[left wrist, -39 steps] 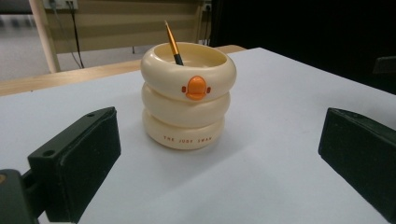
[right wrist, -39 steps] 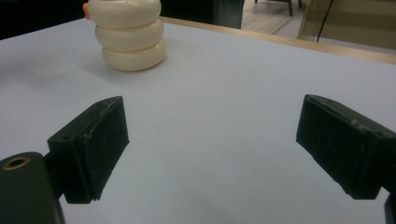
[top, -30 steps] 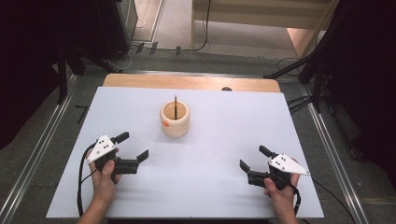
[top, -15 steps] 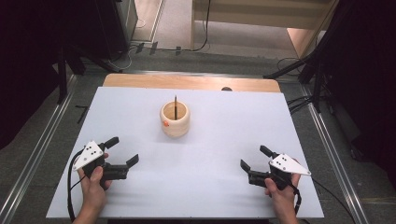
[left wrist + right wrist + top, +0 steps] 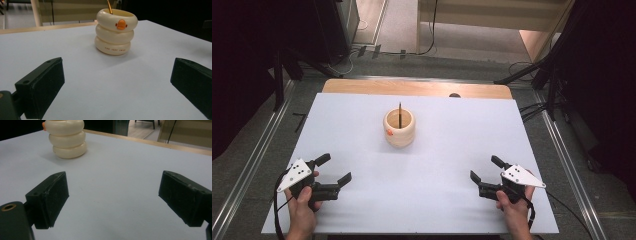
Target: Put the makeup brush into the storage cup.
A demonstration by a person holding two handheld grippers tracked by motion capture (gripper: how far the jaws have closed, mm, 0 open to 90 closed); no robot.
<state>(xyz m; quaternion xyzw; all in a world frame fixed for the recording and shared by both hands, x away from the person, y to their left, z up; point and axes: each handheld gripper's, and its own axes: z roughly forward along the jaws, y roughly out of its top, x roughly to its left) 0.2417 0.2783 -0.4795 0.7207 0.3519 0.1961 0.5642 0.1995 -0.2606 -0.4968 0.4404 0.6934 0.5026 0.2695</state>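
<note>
While both your grippers rest low, the cream holder (image 5: 399,131) stands apart mid-table.
Your left gripper (image 5: 334,171) and right gripper (image 5: 486,170) gape wide, holding nothing.

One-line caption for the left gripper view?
Open left gripper facing a cream three-ringed holder with a stick inside.

You have one cream ringed pen holder (image 5: 399,128) with one dark stick (image 5: 400,114) standing in it, one white table (image 5: 362,200), and two handheld grippers, left (image 5: 333,170) and right (image 5: 484,168).
</note>
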